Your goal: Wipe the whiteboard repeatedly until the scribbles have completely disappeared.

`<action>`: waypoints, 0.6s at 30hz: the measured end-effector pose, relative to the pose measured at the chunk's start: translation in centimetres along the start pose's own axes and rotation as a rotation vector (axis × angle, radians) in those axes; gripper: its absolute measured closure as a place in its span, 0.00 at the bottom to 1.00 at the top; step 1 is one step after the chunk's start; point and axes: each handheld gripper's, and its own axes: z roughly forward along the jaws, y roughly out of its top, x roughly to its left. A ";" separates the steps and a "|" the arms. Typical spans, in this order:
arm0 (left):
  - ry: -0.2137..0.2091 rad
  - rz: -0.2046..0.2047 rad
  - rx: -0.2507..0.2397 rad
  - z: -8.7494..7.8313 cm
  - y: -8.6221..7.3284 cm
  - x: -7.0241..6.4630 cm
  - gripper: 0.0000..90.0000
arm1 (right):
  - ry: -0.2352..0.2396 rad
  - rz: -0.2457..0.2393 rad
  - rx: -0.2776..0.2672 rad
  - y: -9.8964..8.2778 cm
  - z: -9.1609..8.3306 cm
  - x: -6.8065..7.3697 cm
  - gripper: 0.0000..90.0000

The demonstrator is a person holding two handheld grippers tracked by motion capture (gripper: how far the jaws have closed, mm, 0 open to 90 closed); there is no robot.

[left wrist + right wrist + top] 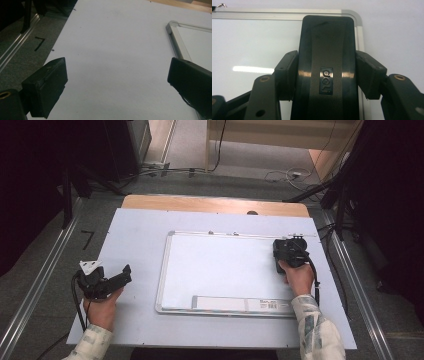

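Note:
A whiteboard (220, 265) with a silver frame lies flat on the pale table sheet. My right gripper (289, 251) is at the board's upper right corner, shut on a black whiteboard eraser (327, 62) that rests against the board near its corner frame (359, 27). The jaws press on both long sides of the eraser. My left gripper (112, 280) hovers over the bare sheet left of the board, open with nothing between its fingers (47, 87). The board's upper left corner (175, 27) lies ahead and to the right of it.
The pale sheet (135, 235) covers a wooden table whose far edge (215, 204) shows. A pen tray strip (240, 304) runs along the board's near edge. Metal rails (40, 280) and cables flank the table on the floor.

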 end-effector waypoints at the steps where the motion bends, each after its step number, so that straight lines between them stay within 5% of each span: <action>1: 0.002 0.001 -0.005 -0.1 0.0 0.0 0.04 | -0.002 0.003 0.001 -0.1 -0.1 -0.1 0.42; 7: 0.005 0.005 0.001 0.1 -0.1 -0.2 0.04 | 0.033 -0.043 0.029 -0.7 -0.7 1.5 0.42; 13: -0.002 0.014 0.003 0.2 -0.1 -0.4 0.04 | 0.025 0.012 0.022 -0.4 -0.4 -0.4 0.42; 15: -0.003 0.014 0.002 0.2 -0.1 -0.5 0.04 | -0.004 0.001 0.023 -0.5 -0.5 0.2 0.42; 18: -0.004 0.014 0.001 0.3 0.0 -0.5 0.04 | 0.033 -0.046 0.027 -0.8 -0.6 1.8 0.42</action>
